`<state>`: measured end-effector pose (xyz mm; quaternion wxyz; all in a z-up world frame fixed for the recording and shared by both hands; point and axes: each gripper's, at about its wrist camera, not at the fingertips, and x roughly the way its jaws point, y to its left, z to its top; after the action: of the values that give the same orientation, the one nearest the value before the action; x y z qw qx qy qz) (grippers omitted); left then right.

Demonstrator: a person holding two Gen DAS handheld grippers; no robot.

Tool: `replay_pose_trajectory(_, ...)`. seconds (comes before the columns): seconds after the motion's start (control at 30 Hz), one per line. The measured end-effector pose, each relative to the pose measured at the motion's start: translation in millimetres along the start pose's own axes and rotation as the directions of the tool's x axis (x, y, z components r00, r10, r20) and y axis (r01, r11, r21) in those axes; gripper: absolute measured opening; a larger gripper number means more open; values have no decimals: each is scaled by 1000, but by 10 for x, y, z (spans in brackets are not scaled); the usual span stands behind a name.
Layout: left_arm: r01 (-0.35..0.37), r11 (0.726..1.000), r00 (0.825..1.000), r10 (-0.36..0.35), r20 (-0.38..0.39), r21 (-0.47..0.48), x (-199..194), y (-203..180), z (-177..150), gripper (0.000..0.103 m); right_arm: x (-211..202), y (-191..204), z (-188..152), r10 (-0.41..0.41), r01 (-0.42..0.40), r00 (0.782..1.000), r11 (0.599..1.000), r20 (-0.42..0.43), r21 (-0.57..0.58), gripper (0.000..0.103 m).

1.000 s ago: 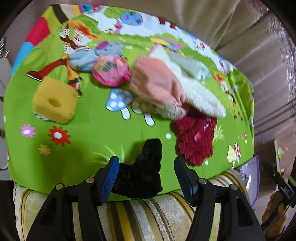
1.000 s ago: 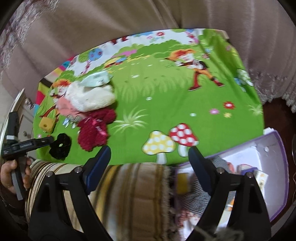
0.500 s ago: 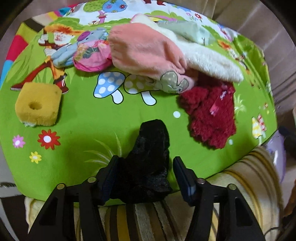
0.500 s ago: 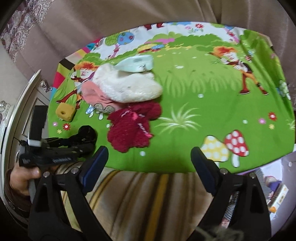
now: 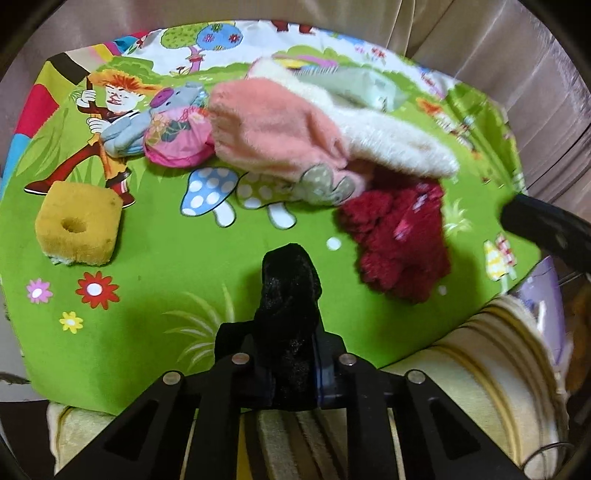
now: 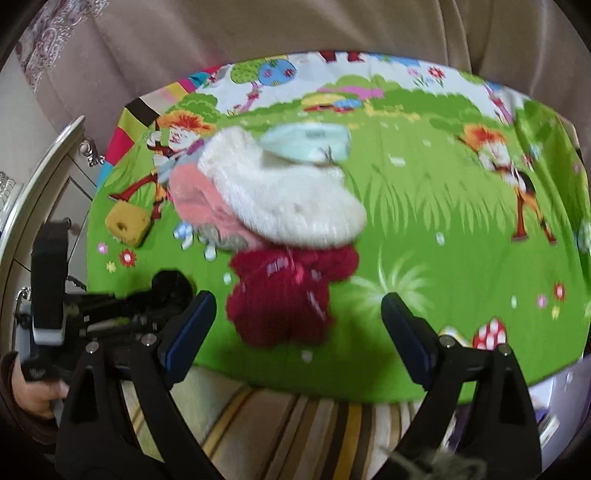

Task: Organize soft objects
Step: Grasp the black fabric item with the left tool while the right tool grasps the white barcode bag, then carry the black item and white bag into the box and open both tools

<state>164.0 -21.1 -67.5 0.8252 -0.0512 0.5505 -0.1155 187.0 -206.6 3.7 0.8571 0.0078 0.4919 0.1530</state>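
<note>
My left gripper [image 5: 282,363] is shut on a black fuzzy sock [image 5: 290,291] at the near edge of the green cartoon cloth [image 5: 166,266]. Behind lie a dark red fuzzy piece [image 5: 400,240], a pink garment [image 5: 277,133], a cream fluffy sock [image 5: 391,140] and a pale green sock [image 5: 354,86]. A yellow sponge [image 5: 79,223] and a small stuffed toy [image 5: 162,125] lie at the left. My right gripper [image 6: 299,328] is open, its jaws either side of the dark red piece [image 6: 284,291], just in front of it.
The cloth covers a striped cushion [image 6: 295,417]. A beige sofa back [image 6: 295,29] rises behind. A purple-rimmed box [image 5: 546,295] stands at the right edge. A white cabinet [image 6: 44,173] is at the left in the right wrist view.
My left gripper has closed on the black sock. My right gripper has swung left and forward, from the cloth's right side to the dark red piece.
</note>
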Motion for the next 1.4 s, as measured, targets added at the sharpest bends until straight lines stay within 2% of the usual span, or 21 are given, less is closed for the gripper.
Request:
replay_pose_trajectory(0.13,53,999,996,-52,72,-11,-138,32,26,15,81,14,304,1,-1,999,1000,33,-6,92)
replay_pose_trajectory(0.33,91,995,975,-81,207,-39,-374,113,75,15,331,101,796,47,-44,998,998,44,-50,99)
replay_pose_trajectory(0.63,120,991,943,-95,318,-59,-529,207,78,15,957,109,1523,102,-110,989,992,-110,-68,100)
replay_pose_trajectory(0.7,120,991,938,-96,332,-52,-535,195,99,15,1107,105,1580,108,-121,983,990,-149,-79,100)
replay_pose_trajectory(0.77,121,991,939,-98,329,-48,-528,198,102,15,1231,85,1630,81,-98,982,991,-168,-92,100)
replay_pose_trajectory(0.87,127,990,941,-103,323,-53,-502,208,104,15,1399,49,1665,93,-113,976,989,-199,-92,101)
replay_pose_trajectory(1.07,131,990,942,-107,318,-55,-486,211,101,15,1667,-112,1680,47,-67,969,995,-243,-75,101)
replay_pose_trajectory(1.13,131,990,942,-107,317,-56,-481,213,101,15,1714,-159,1641,84,-99,964,994,-252,-50,100)
replay_pose_trajectory(1.2,133,989,943,-108,314,-61,-472,222,103,15,1701,-171,1612,89,-106,968,992,-236,-63,84)
replay_pose_trajectory(1.23,134,989,944,-108,313,-63,-466,227,106,15,1689,-173,1601,81,-100,969,993,-233,-68,80)
replay_pose_trajectory(1.4,138,988,943,-108,314,-75,-467,247,106,15,1533,-157,1532,33,-52,986,992,-165,-112,78)
